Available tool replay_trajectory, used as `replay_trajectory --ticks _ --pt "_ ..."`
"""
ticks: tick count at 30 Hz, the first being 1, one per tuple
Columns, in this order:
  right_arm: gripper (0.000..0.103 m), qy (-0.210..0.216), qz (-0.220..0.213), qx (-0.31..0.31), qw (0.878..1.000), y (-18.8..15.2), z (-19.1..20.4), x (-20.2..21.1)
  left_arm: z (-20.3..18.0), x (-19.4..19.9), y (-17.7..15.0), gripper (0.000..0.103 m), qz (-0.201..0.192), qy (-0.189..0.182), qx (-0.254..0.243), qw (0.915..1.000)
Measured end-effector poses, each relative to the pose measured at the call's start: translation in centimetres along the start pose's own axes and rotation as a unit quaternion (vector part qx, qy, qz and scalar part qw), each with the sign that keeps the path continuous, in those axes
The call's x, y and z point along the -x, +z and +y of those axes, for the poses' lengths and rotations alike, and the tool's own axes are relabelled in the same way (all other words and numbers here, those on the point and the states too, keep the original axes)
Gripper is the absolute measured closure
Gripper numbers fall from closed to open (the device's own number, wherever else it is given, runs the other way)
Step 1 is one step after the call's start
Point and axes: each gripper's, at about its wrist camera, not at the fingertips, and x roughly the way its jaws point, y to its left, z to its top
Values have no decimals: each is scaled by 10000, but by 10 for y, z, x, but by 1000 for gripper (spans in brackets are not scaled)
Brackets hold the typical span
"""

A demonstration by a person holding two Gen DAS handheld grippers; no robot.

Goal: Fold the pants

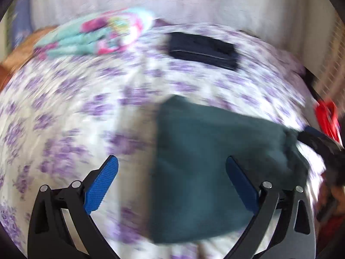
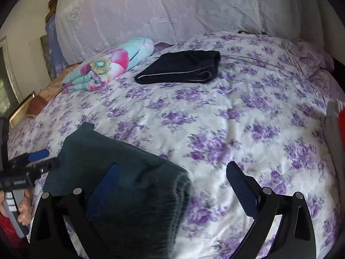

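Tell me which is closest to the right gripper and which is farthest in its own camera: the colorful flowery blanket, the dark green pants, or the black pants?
From the right gripper, in the right wrist view:
1. Dark green pants: nearest, folded, lying right at the gripper's left finger.
2. Black pants: folded, farther up the bed, near the middle.
3. Colorful flowery blanket: farthest, rolled up at the far left beside the black pants, though only slightly beyond them.

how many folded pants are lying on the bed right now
2: teal-green pants at the near edge by the right gripper, and black pants farther back beside the floral blanket. Others may lie out of view.
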Motion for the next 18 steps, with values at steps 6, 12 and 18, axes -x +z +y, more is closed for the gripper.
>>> replay_trajectory --ticks 6,12,18 --pt "3 -635 637 1016 9908 -5 39 -58 11 -55 35 4 593 145 -135 9980" --pt "3 -490 156 83 9986 0 13 -24 21 -78 49 4 537 -37 -27 9985" --pt "3 754 135 1009 9919 -13 98 1 47 -61 59 4 146 -394 431 9982"
